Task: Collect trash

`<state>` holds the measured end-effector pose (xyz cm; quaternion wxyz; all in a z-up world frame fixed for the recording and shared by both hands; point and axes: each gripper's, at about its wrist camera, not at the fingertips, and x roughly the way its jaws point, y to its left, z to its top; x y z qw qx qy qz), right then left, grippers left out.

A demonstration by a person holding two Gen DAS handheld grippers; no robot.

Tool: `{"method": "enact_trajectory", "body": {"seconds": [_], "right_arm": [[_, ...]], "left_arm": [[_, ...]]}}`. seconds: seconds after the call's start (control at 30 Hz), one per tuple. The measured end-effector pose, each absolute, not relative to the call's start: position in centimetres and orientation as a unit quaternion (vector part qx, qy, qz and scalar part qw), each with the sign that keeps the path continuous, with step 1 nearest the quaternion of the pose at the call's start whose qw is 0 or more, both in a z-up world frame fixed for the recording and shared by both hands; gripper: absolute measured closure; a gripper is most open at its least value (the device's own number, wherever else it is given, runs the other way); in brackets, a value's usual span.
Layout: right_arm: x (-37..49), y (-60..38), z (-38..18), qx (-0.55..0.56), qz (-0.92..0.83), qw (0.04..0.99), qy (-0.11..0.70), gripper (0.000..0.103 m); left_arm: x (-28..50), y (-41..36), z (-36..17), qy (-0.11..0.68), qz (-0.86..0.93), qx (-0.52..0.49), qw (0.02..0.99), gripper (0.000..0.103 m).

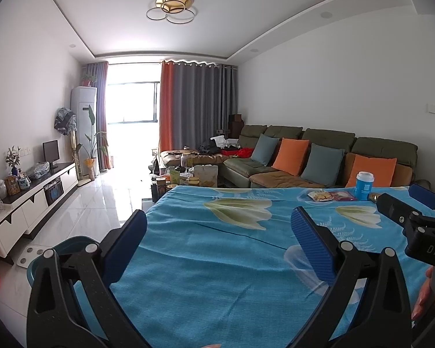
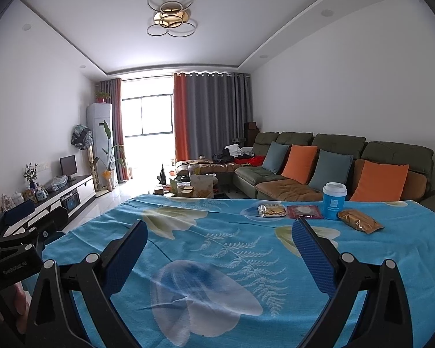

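Blue-padded jaws are standing wide apart on both tools I am steering: the left gripper (image 1: 217, 243) and the right gripper (image 2: 220, 249) are each hovering empty above the blue floral cloth (image 2: 211, 249) that covers the table.

Taking the blue cup (image 2: 334, 201) as landmark: a red packet (image 2: 304, 211) is lying just beside it on the window side, a clear snack wrapper (image 2: 271, 210) is lying beyond that packet, and a gold foil packet (image 2: 359, 221) is lying just beside the cup on the sofa side, nearer my jaws. All four are sitting well ahead of both grippers, toward the far edge. I am judging that the jaws are being held apart and level so that either can close on a flat packet.

A teal bin (image 1: 58, 249) is showing low on the side away from the cup, off the table's edge, mostly hidden behind the left tool's frame; its contents are not visible. The gold packet is almost wholly masked by the right tool in the left view. Whether the cup is empty, I cannot tell.
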<state>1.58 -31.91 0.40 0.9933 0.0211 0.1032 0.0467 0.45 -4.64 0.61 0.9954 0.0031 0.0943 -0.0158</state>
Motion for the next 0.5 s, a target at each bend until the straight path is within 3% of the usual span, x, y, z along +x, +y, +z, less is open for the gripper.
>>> {"method": "enact_trajectory", "body": {"seconds": [0.5], "right_arm": [[1.37,-31.95,0.51,0.020,0.044,0.994,0.102,0.007]], "left_arm": [[0.30,-4.57,0.64,0.093,-0.015,0.004,0.996,0.006]]}}
